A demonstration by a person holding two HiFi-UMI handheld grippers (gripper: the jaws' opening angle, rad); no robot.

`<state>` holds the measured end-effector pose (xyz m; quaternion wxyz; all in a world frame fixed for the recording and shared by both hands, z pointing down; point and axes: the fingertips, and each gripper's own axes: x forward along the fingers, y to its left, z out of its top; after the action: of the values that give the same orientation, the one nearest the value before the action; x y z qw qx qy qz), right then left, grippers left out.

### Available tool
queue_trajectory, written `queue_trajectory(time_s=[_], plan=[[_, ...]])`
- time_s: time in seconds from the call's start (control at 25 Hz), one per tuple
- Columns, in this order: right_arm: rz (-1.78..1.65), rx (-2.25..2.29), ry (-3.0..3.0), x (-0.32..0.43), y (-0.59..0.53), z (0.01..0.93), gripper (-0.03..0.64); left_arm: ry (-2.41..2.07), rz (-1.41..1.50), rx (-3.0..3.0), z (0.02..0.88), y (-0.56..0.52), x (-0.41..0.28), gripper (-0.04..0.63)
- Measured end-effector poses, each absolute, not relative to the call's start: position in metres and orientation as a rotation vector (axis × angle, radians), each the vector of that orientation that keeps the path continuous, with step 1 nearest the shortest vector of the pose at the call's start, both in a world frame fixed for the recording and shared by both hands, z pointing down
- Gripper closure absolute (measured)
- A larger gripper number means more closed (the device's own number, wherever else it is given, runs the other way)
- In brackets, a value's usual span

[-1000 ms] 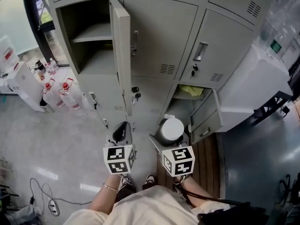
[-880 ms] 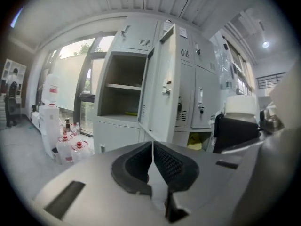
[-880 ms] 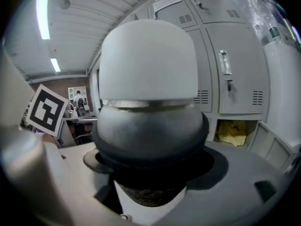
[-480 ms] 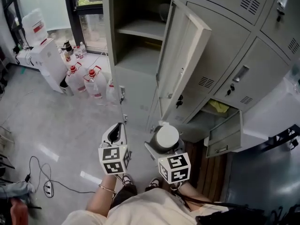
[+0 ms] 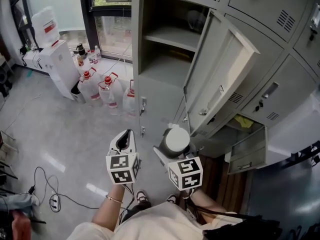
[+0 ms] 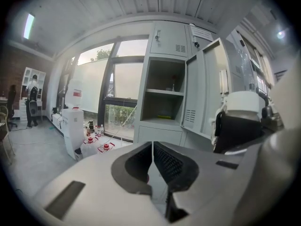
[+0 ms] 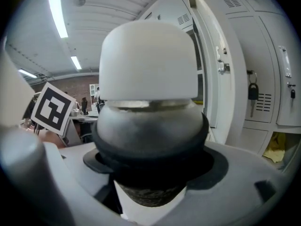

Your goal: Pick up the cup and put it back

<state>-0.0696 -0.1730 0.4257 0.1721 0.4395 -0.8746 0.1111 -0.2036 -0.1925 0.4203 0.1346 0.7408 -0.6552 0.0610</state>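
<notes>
My right gripper (image 5: 174, 149) is shut on a cup (image 5: 177, 140) with a white lid and a dark grey body, held upright. In the right gripper view the cup (image 7: 149, 102) fills the middle, clamped between the jaws. My left gripper (image 5: 125, 140) is beside it on the left, its black pads (image 6: 165, 166) together with nothing between them. Both point at an open grey locker (image 5: 170, 44) with a shelf (image 5: 172, 36) inside and its door (image 5: 225, 79) swung out to the right.
Water jugs (image 5: 105, 89) and a white dispenser (image 5: 57, 66) stand on the floor left of the locker, by a window. A lower locker door (image 5: 247, 151) hangs open at the right. Cables (image 5: 45, 194) lie on the floor at the left.
The view has swung left, so the open locker with its shelf now stands straight ahead. Both grippers have moved with it, the cup still held in the right one.
</notes>
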Motion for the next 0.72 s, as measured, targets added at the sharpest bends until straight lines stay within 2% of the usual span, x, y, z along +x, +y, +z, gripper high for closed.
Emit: queue_trajectory(time_s=[0.72], plan=[[0.244, 1.369, -2.441, -0.11, -0.277, 0.372, 0.195, -1.877, 0.156, 2.284, 0.38, -0.26, -0.232, 0.58]])
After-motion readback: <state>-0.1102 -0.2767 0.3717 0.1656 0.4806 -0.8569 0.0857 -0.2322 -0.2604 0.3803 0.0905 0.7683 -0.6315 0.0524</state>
